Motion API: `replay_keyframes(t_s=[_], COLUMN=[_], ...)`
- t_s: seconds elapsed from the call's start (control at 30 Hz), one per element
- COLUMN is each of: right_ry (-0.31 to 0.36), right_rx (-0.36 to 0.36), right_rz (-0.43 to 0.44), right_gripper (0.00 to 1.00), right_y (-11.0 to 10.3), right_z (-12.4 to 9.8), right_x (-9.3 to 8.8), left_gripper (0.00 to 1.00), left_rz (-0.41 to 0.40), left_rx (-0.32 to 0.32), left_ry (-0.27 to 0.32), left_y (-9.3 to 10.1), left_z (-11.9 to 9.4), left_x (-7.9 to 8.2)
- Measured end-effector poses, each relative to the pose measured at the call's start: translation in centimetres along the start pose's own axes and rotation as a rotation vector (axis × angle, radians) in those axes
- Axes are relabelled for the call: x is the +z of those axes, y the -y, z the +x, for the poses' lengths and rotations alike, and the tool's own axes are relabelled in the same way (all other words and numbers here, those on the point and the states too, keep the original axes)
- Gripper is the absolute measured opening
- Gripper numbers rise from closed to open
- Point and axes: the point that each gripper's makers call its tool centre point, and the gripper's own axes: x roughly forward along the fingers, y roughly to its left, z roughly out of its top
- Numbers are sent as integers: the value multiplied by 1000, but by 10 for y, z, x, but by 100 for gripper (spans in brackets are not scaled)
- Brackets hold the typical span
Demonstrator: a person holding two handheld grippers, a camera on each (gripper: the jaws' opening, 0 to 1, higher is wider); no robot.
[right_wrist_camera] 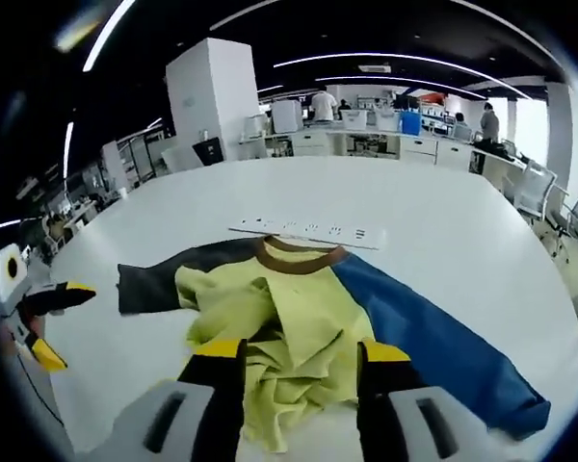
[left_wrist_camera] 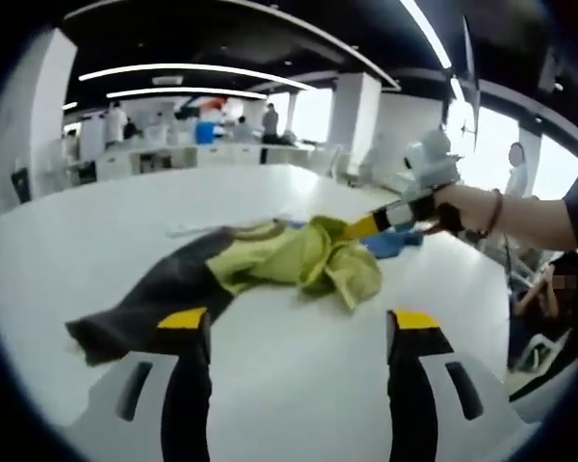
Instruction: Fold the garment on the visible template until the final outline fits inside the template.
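A crumpled garment [left_wrist_camera: 289, 255] lies on the white table [left_wrist_camera: 106, 221]. It has a yellow-green body [right_wrist_camera: 289, 318], a brown collar [right_wrist_camera: 299, 255], a dark grey sleeve [right_wrist_camera: 149, 284] and a blue part [right_wrist_camera: 433, 346]. My left gripper [left_wrist_camera: 299, 320] stands open over bare table just short of the cloth. It also shows at the left edge of the right gripper view, where the left gripper [right_wrist_camera: 58, 322] has its yellow tips apart. My right gripper [right_wrist_camera: 301, 350] is open, with bunched yellow cloth lying between its jaws. From the left gripper view, the right gripper [left_wrist_camera: 366, 227] reaches the garment's far edge, held by a hand [left_wrist_camera: 467, 207].
A white power strip [right_wrist_camera: 308, 231] lies just beyond the collar. The table [right_wrist_camera: 414, 192] stretches wide behind it. Desks, a white pillar [right_wrist_camera: 212, 91] and several people stand at the back. Chairs [right_wrist_camera: 535, 188] line the table's right side. A seated person [left_wrist_camera: 549, 289] is close by.
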Motion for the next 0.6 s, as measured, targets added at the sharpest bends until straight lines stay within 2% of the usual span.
replay_keyframes(t_s=[0.33,0.6], right_ry=[-19,-43], right_rx=[35,78], right_rz=[20,8], right_gripper=[41,39], right_y=[-31,-58], right_z=[-22,-24], right_x=[-22,-39], left_gripper=[60,55], left_rz=[-53,-23], left_rx=[10,-1], left_ry=[17,-3], left_y=[-14,-19], left_z=[15,28], left_x=[4,5])
